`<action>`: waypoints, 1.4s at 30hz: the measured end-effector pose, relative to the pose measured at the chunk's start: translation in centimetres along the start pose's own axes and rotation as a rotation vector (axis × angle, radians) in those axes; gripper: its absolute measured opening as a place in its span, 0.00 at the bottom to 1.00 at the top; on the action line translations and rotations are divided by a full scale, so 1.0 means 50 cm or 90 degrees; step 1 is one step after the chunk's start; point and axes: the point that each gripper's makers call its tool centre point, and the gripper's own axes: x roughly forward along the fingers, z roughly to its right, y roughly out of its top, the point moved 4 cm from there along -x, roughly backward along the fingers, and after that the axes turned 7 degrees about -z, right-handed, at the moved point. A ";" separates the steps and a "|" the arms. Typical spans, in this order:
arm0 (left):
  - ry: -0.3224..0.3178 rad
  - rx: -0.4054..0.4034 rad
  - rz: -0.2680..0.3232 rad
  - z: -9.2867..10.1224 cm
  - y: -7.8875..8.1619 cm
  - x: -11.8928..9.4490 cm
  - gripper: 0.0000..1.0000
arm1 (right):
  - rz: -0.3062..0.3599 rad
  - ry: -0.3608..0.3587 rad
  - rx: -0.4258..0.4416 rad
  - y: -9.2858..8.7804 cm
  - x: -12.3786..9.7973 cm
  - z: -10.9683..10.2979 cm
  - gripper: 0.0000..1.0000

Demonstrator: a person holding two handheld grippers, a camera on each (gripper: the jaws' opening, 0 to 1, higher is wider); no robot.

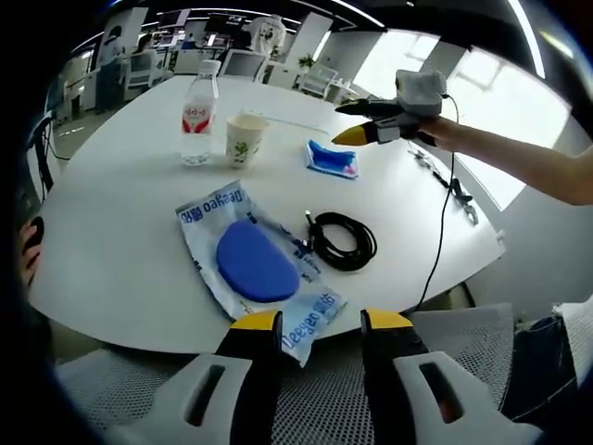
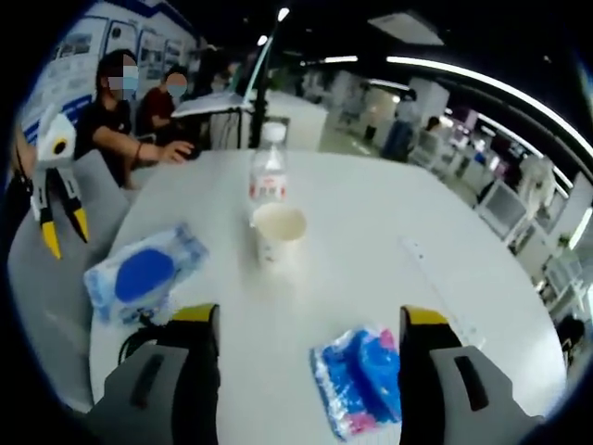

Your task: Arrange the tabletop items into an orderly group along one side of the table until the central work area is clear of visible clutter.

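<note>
Right gripper view: right gripper (image 2: 310, 338) hovers, fingers spread, over the blue pack (image 2: 359, 378) near the worktop (image 2: 371, 232) centre; close squarely, lift clear. Left gripper (image 1: 320, 324), spread, holds nothing.

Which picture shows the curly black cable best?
The left gripper view: the whole black cable lies coiled on the table beside the blue packet. The right gripper view catches a bit of it at the table's edge.
</note>
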 end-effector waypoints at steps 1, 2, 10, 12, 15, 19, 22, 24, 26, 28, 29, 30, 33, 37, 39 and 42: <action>0.000 0.000 0.000 0.000 0.000 0.000 0.33 | -0.002 -0.001 0.003 -0.004 0.001 0.002 0.75; 0.000 0.000 0.000 0.000 0.000 0.000 0.33 | -0.004 -0.004 0.005 -0.011 0.002 0.005 0.75; 0.000 0.003 -0.002 0.001 -0.001 0.000 0.33 | -0.010 -0.020 0.044 -0.038 0.001 0.023 0.74; -0.001 0.002 -0.003 0.001 -0.001 -0.001 0.33 | -0.012 -0.024 0.047 -0.043 0.002 0.026 0.74; -0.001 0.002 -0.003 0.001 -0.001 -0.001 0.32 | -0.014 -0.027 0.059 -0.050 0.003 0.029 0.73; 0.000 0.001 -0.003 0.001 0.000 -0.001 0.32 | -0.014 -0.028 0.063 -0.053 0.003 0.029 0.73; 0.000 -0.002 -0.003 0.001 0.001 -0.001 0.32 | -0.013 -0.027 0.064 -0.053 0.004 0.030 0.73; 0.000 0.000 -0.003 0.002 0.000 0.000 0.32 | -0.015 -0.025 0.067 -0.055 0.007 0.030 0.73; 0.001 0.000 -0.005 0.002 -0.001 0.000 0.32 | -0.017 -0.023 0.068 -0.057 0.010 0.030 0.73; 0.000 0.000 -0.005 0.002 -0.001 0.000 0.32 | -0.020 -0.023 0.071 -0.061 0.013 0.033 0.73; 0.000 0.000 -0.006 0.002 -0.001 -0.001 0.32 | -0.020 -0.023 0.074 -0.063 0.014 0.035 0.73; 0.000 0.000 -0.006 0.003 -0.001 -0.001 0.32 | -0.018 -0.024 0.080 -0.064 0.014 0.036 0.73; -0.001 0.003 -0.007 0.004 -0.002 -0.001 0.31 | -0.011 -0.024 0.103 -0.071 0.018 0.039 0.73; 0.001 0.005 -0.011 0.004 -0.004 0.001 0.31 | -0.017 -0.027 0.109 -0.082 0.023 0.044 0.72; 0.002 0.007 -0.014 0.004 -0.006 0.003 0.31 | -0.016 -0.026 0.129 -0.086 0.027 0.046 0.71; 0.001 0.014 -0.017 0.007 -0.008 0.005 0.31 | -0.011 -0.030 0.156 -0.092 0.031 0.051 0.71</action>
